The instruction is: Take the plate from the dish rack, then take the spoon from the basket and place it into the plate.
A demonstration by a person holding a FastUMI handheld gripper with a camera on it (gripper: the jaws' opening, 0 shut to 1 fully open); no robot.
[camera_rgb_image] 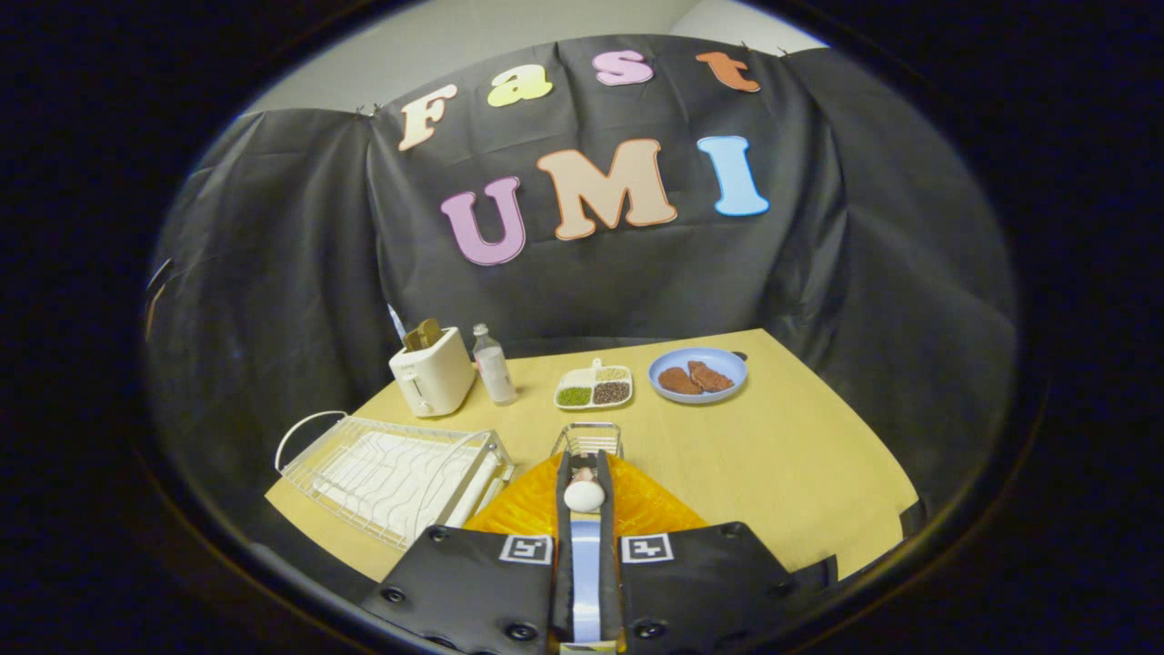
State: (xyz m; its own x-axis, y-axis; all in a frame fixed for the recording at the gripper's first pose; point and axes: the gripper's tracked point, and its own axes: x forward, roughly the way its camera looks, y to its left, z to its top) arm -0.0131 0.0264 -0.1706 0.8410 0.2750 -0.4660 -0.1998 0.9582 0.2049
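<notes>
Fingers: drawn close together, clenched on a spoon, whose pale bowl sits between the tips.
Spoon: held above the plate, bowl toward the far end, handle running back between the fingers toward the near side.
Plate: orange-yellow, lying flat on the surface directly under the fingers, showing on both sides of them.
Basket: small wire one, just beyond the fingertips, at the plate's far rim.
Dish rack: white wire, to the left of the plate, near edge of the surface.
Far side: toaster, bottle, divided tray of grains, blue dish with brown pieces.
Surface: light wood.
</notes>
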